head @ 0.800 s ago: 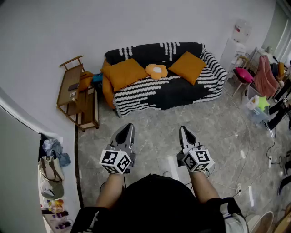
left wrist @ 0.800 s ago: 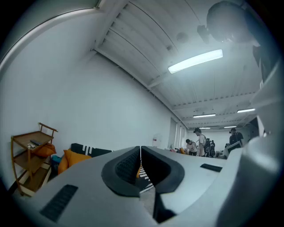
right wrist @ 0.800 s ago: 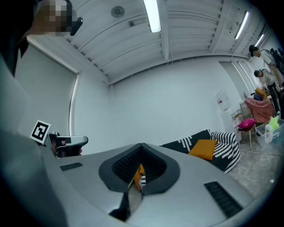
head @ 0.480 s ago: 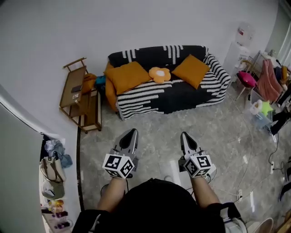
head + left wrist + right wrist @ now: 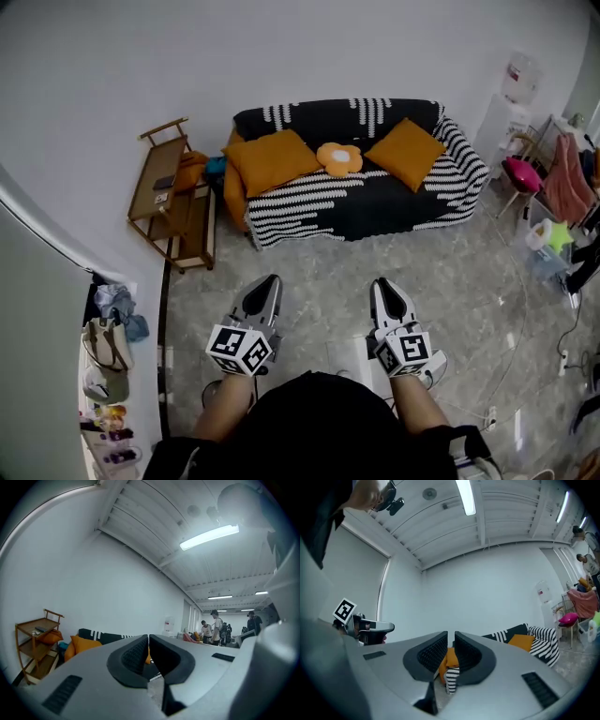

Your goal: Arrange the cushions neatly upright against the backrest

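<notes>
A sofa (image 5: 375,202) under a black-and-white striped cover stands against the far wall. Two orange square cushions lean on it: one at the left end (image 5: 272,160), one at the right (image 5: 405,153). Between them lies a small flower-shaped cushion (image 5: 338,158). My left gripper (image 5: 263,288) and right gripper (image 5: 385,288) are held level over the floor, well short of the sofa, both shut and empty. In the left gripper view an orange cushion (image 5: 82,644) shows past the shut jaws. The right gripper view has the right cushion (image 5: 521,641) and the striped cover (image 5: 546,641).
A wooden shelf cart (image 5: 172,195) stands left of the sofa. A water dispenser (image 5: 511,98), a pink stool (image 5: 521,175) and a clothes rack (image 5: 570,178) fill the right side. Bags and clutter (image 5: 105,354) line the left wall. Cables run over the tiled floor (image 5: 487,309). Several people (image 5: 214,626) stand far off.
The sofa has shifted right and slightly lower in the head view, and the view has turned a little. Both grippers stay shut, side by side, in much the same place.
</notes>
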Tool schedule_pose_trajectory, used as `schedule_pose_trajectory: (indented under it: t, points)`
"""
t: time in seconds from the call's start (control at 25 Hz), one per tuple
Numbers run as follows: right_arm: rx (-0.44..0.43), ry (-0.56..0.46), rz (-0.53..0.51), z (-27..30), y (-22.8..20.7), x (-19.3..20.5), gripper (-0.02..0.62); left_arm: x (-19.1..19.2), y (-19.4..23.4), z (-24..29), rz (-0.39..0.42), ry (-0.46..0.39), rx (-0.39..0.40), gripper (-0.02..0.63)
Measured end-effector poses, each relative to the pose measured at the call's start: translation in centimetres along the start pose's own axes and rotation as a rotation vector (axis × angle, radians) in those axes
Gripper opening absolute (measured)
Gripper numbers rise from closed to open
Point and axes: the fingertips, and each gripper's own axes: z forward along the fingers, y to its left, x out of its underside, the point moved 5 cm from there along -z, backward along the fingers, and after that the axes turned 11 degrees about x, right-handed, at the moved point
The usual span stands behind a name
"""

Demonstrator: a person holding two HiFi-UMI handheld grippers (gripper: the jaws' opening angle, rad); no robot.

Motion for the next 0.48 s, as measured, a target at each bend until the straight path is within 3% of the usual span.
schedule_pose_trajectory:
  t: [0.08,0.12,0.16,0.24,0.36,0.48]
  points:
    - [-0.017,-0.013,0.008,0.2,-0.6,-0.4,0.081,-0.1,-0.3,0.9,0.01,-0.01,-0.01,0.025]
    - [-0.023,-0.012,0.015,0.3,-1.2,-0.7,0.189,-0.1,-0.6,1.5,0.011,-0.019,-0.007,0.032]
    - [-0.028,-0.01,0.023,0.3,-1.7,-1.0,0.251,-0.1,-1.0,2.1,0.009,-0.025,0.002,0.042]
    - [-0.036,-0.012,0.04,0.5,-2.8,-1.4,0.289,0.1,-1.5,3.2,0.014,-0.018,0.006,0.23]
    - [-0.039,-0.016,0.064,0.8,-4.6,-1.5,0.324,0.2,-1.9,4.1,0.046,0.002,-0.029,0.322]
    - [-0.033,-0.022,0.103,1.2,-6.7,-1.9,0.352,0.2,-2.1,5.2,0.043,-0.008,-0.064,0.352]
